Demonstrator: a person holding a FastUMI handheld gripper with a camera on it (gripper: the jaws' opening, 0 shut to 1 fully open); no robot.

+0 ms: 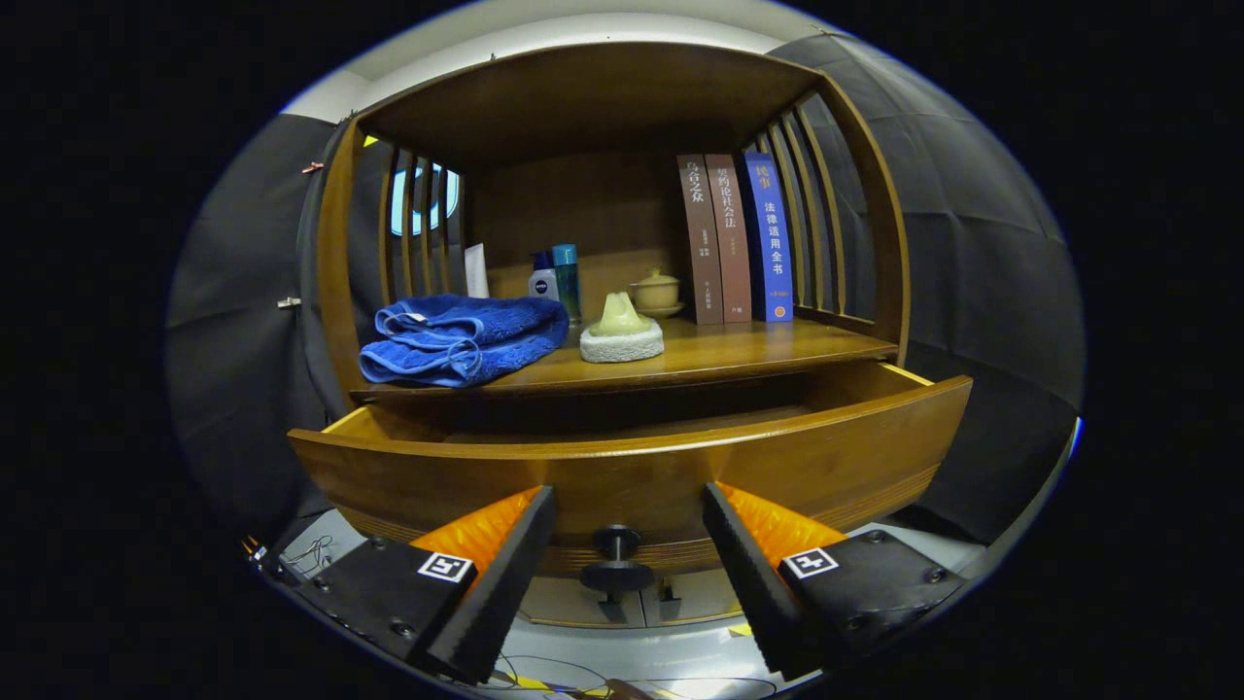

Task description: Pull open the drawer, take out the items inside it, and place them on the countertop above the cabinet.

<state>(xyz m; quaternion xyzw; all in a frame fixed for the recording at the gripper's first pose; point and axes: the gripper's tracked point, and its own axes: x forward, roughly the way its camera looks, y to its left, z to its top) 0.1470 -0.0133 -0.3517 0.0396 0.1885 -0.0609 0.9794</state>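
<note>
The hand-held gripper [629, 544] is released, its fingers spread either side of the black knob [616, 561] without touching. The drawer [632, 467] stands pulled open at lower centre. On the worktop [777, 345] above: a blue towel [462, 337], three Chinese-titled books [736, 238], and a bottle [543, 282] whose label is too small to read.

Hand-held gripper [629, 510] level, facing forward, two fingers [505, 564] spread wide apart, nothing clamped between them

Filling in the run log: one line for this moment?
drawer: pulled open | gripper: open, fingers either side of knob | towel: on countertop
</note>
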